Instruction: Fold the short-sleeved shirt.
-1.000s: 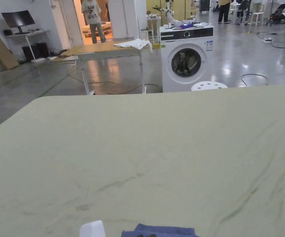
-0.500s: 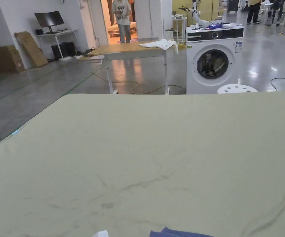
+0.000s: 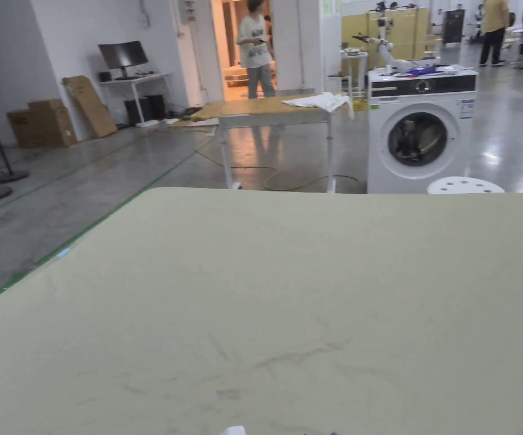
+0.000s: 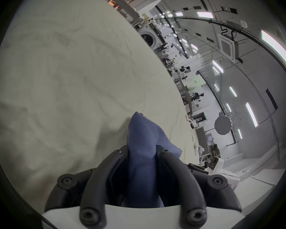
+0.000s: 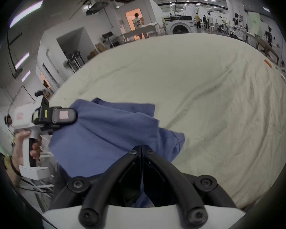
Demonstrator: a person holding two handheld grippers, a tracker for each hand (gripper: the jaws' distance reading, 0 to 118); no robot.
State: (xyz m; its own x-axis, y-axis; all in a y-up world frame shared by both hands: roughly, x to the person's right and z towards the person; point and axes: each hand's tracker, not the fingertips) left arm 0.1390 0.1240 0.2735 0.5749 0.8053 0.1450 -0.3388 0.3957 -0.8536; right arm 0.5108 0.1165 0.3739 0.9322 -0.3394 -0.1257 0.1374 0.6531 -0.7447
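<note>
The shirt (image 5: 109,133) is held up at the near edge of the bench (image 3: 311,294), gathered and not yet spread. The left hand-held gripper (image 4: 142,151) is seen with a thick bunch of blue cloth running between its jaws, which are kept narrowly apart by the wad. The right hand-held gripper (image 5: 141,147) is seen with its jaws brought together at the tips, a thin edge of the shirt pinched between them. In the right gripper view the left hand-held gripper is also shown at the shirt's far corner, with the hand (image 5: 23,148) on its grip.

The shirt is judged light, soft and limp; no shape will be kept once it is let go, and it will sag between the 2 holds. Hold is best taken at seams or hems, at shoulders or bottom corners, so that 1 layer is lifted and not a bunch.

The bench is covered by a pale green cloth with shallow creases, so some drag is to be expected. Beyond its far edge a washer (image 3: 421,127), a stool (image 3: 464,185), a table (image 3: 266,110) with white cloth and people on a glossy floor are seen.
</note>
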